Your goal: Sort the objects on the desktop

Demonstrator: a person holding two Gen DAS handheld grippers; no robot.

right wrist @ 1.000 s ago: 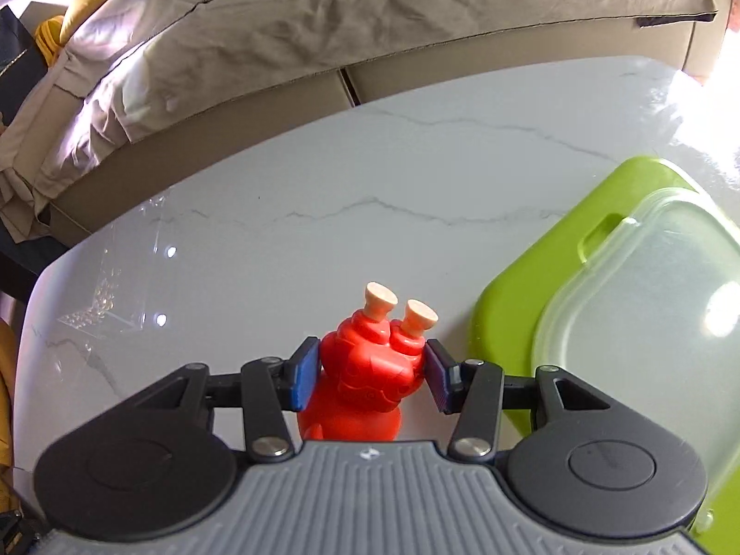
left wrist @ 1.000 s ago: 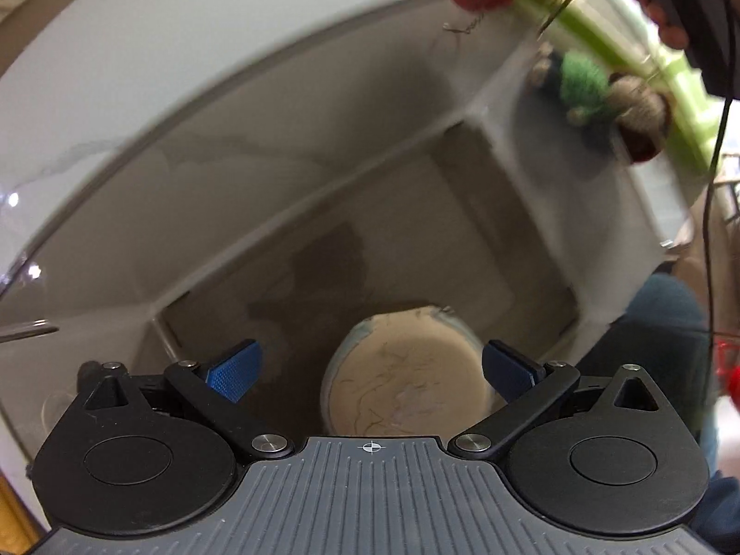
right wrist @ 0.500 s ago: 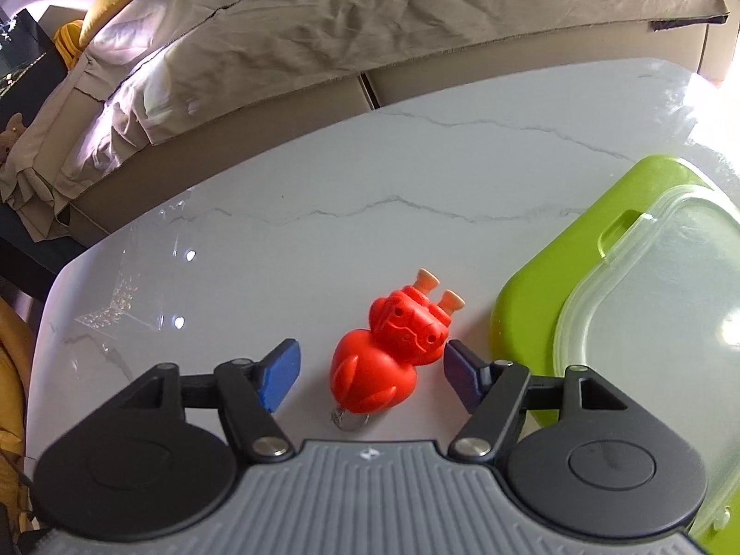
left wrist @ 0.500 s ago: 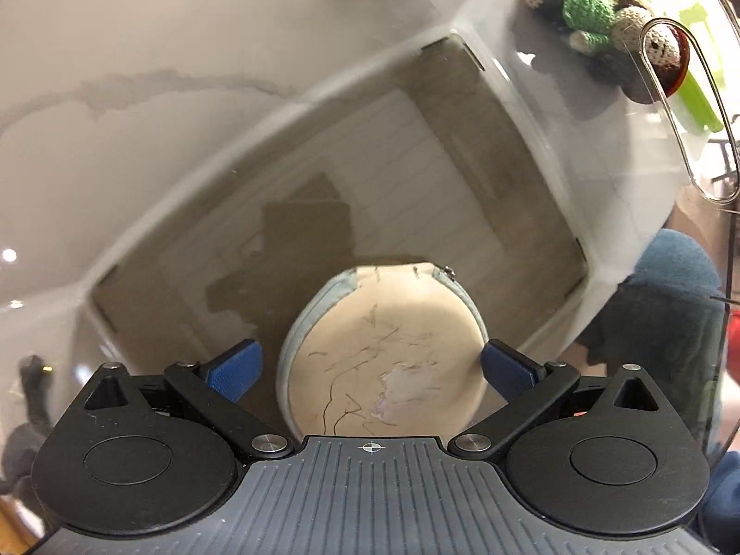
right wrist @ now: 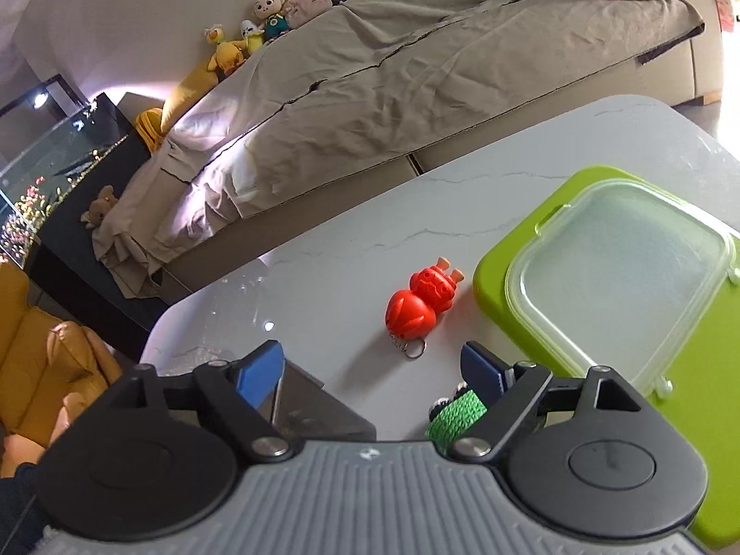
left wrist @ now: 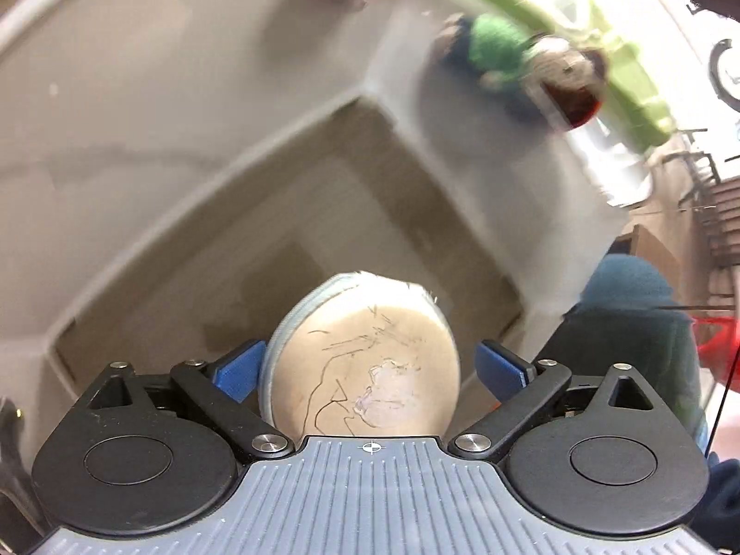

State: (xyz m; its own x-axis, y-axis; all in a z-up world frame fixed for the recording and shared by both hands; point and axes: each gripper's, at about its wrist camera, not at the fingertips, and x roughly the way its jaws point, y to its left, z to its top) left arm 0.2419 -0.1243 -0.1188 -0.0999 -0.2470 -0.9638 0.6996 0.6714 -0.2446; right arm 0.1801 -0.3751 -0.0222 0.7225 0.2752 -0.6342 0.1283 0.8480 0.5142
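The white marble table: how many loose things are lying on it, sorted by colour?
Red: 1, the red plastic keychain figure
Green: 2, the lime green plastic board and the crocheted doll in a green jumper
Clear: 2, the clear plastic lid on the board and the clear plastic box
Beige: 1, the round beige pouch over the box
Total: 6

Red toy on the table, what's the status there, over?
Right gripper open, jaws just widened, nothing between them. Red toy lies free on the table beside the green board. Left gripper straddles a round pouch. Path clear.
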